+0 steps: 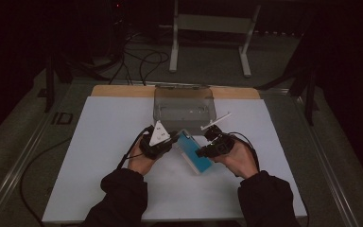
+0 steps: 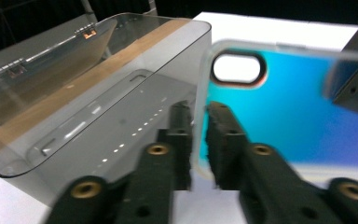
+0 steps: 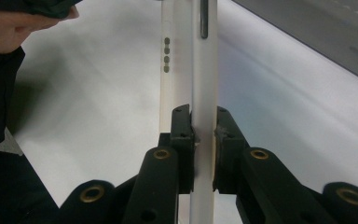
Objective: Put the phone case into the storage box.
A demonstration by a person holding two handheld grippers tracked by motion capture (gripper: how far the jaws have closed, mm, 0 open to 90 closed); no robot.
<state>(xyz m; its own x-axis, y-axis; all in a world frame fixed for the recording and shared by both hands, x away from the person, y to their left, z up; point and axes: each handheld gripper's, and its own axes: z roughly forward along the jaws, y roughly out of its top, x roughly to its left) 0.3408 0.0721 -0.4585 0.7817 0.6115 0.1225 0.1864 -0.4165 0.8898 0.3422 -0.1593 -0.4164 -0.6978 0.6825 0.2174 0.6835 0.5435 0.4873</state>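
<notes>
Phone case [image 1: 192, 152], teal-blue with a clear bumper rim, is hanging between your two hands just above the white bench [image 1: 99, 156], right in front of the smoky transparent box [image 1: 184, 105] at the far side. From the high view you've got the left tongs [image 1: 170, 140] at its upper end and the right tongs [image 1: 199, 152] on its long edge, hands close together, case tilted diagonally. In the left gripper view the case [image 2: 289, 107] is edge-on to your jaws, camera cutout [image 2: 237, 68] up top; the rim sits in the gap between the two pads but I can see daylight on both sides, so those tongs are slightly spread and not really biting it. The box [image 2: 98, 93] is just beside, lid swung back, nothing in it that I can make out. In the right gripper view it's a different story: the tongs [image 3: 203, 126] are pinching the case's side wall [image 3: 204, 70] firmly, pads pressed on both faces, speaker holes [image 3: 166, 55] visible further up. So the right hand is carrying it. Handling-wise I'd guess this thing is very light and bendy, and the clear rim looks slick, so it could twist or slide out if you hold one thin edge only. Grab the stiffer bumper rim near a corner, not the flat back, and don't squeeze hard enough to fold it.
</notes>
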